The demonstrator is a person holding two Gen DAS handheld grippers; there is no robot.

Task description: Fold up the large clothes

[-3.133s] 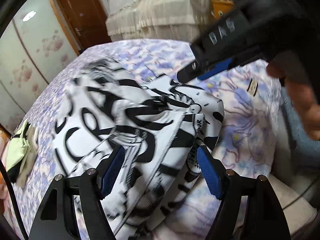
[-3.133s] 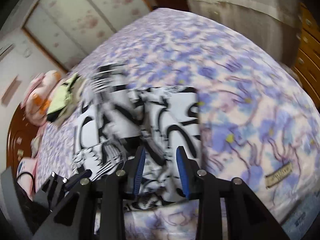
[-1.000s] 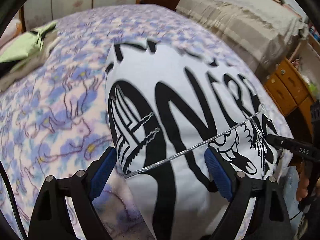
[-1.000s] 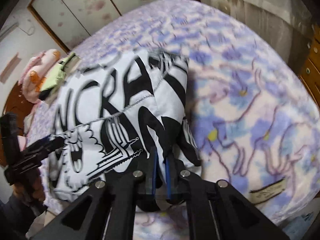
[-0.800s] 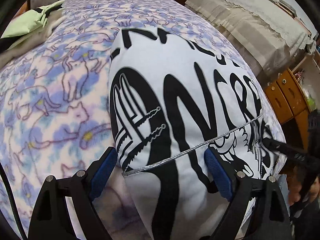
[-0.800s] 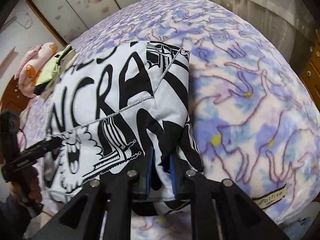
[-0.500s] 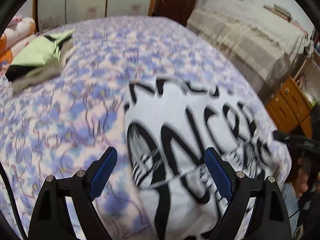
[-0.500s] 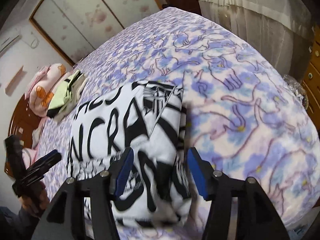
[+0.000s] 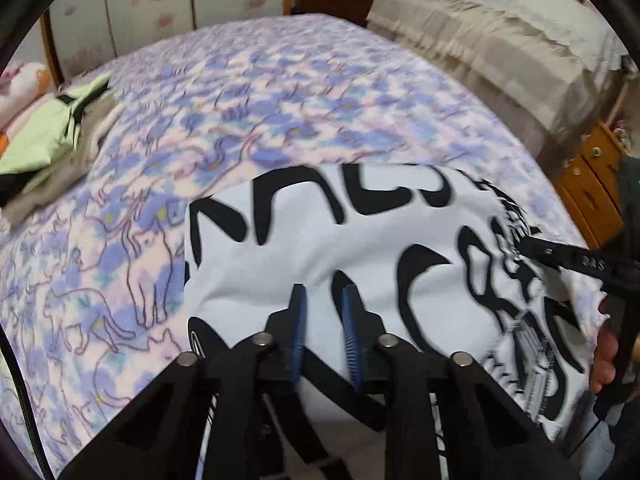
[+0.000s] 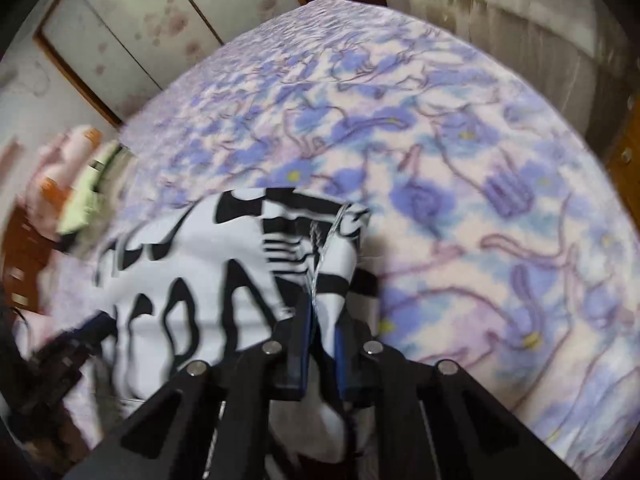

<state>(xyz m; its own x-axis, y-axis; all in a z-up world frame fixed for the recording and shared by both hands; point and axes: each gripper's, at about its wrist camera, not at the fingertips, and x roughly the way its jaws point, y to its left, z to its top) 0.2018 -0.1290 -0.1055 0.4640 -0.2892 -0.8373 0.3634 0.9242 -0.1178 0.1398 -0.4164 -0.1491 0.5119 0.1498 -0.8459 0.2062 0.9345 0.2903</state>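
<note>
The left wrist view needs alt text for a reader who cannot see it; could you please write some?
The left hand-held gripper pinches the near edge of a white garment with bold black lettering, lying on a purple cat-print bedspread. The right hand-held gripper grips the garment's right side.

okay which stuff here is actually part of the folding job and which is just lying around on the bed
Part of the job: black-and-white garment, left gripper, right gripper, both shut on it.

Lying about: green clothes, pink pillow, wooden drawers.
</note>
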